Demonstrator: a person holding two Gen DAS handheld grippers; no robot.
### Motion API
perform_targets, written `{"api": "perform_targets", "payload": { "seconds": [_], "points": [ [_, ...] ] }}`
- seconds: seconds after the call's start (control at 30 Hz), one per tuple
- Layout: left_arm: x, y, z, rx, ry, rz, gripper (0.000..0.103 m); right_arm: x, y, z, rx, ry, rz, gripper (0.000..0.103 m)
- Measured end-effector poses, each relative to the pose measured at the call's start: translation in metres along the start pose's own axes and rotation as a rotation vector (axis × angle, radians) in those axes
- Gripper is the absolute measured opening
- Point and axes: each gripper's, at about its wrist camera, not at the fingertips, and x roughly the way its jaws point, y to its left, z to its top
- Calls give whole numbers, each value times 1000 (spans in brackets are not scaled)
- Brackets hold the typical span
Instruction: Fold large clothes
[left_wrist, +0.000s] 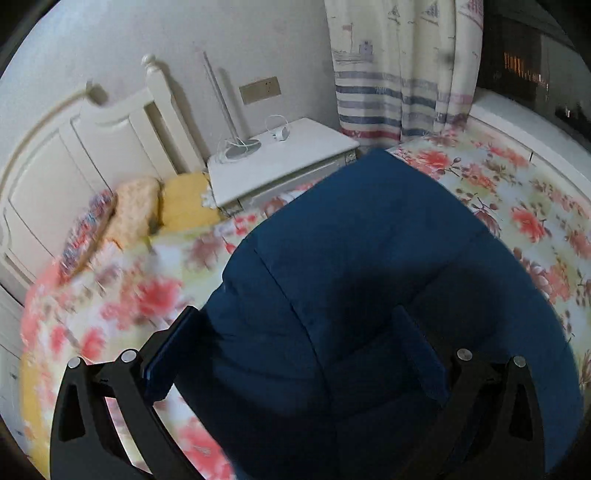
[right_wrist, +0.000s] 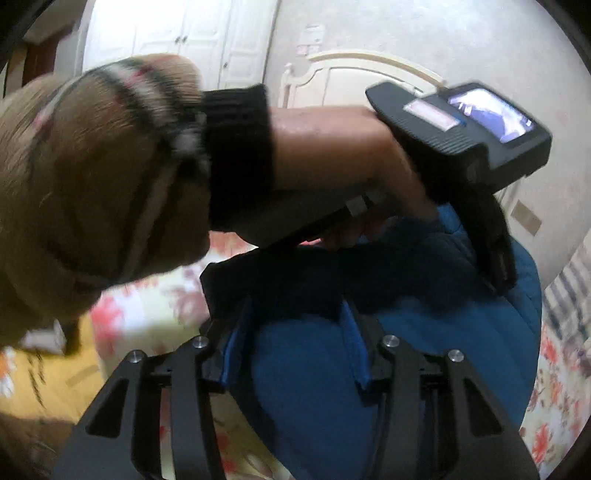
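Blue padded garment (left_wrist: 369, 277) spread over floral bedsheet (left_wrist: 517, 206), filling centre and lower right of left wrist view. Left gripper (left_wrist: 295, 347) wide apart, nothing clamped; right finger dark against fabric, hard to separate. In right wrist view, right gripper (right_wrist: 291, 325) partly parted above garment, tips lost in shadow, so grip can't be told. Left hand (right_wrist: 332, 155) w/ striped sleeve (right_wrist: 92, 166) crosses upper frame, blurred, hiding bed behind. Nightstand (left_wrist: 280, 162) upper centre, headboard (left_wrist: 74, 147) at left.
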Motion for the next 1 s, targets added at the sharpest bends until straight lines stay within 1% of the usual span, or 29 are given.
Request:
{"api": "perform_targets", "payload": {
  "seconds": [0.07,0.1,0.17,0.2,0.27,0.37,0.53,0.57,0.67,0.7,0.77,0.8,0.83,0.9,0.93,1.0],
  "points": [
    [-3,10,-18,-84,-51,-34,99,5,7,-7,-28,24,3,47],
    [-4,11,-26,-108,-68,-37,99,7,11,-10,-38,32,3,47],
    [-7,12,-39,-147,-100,-22,99,11,19,-16,-62,41,-4,47],
    [-11,13,-49,-171,-126,-2,99,13,22,-18,-69,41,-6,47],
    [-14,13,-61,-204,-160,16,99,15,26,-22,-76,38,4,47],
    [-16,20,-76,-272,-199,10,99,15,26,-26,-82,34,31,48],
    [-11,34,-85,-338,-204,-38,99,17,24,-27,-91,19,34,48],
    [-10,34,-85,-343,-202,-44,99,6,16,-32,-86,17,34,48],
    [-10,33,-85,-342,-199,-39,99,-2,10,-34,-72,21,50,47],
    [-10,32,-84,-336,-194,-32,99,-8,7,-33,-70,26,69,47],
    [-10,32,-84,-332,-186,-26,99,-30,-10,-28,-39,12,163,47],
    [-9,33,-84,-336,-185,-31,99,-41,-21,-24,-24,-2,189,46],
    [-9,35,-86,-344,-185,-39,99,-59,-38,-24,0,-35,202,46],
    [-8,38,-88,-361,-189,-51,99,-79,-70,-27,44,-88,198,46],
    [-8,39,-88,-364,-190,-55,99,-88,-90,-27,86,-112,191,46],
    [-8,39,-88,-362,-191,-50,99,-97,-149,-30,241,-151,155,46]
  ]
}}
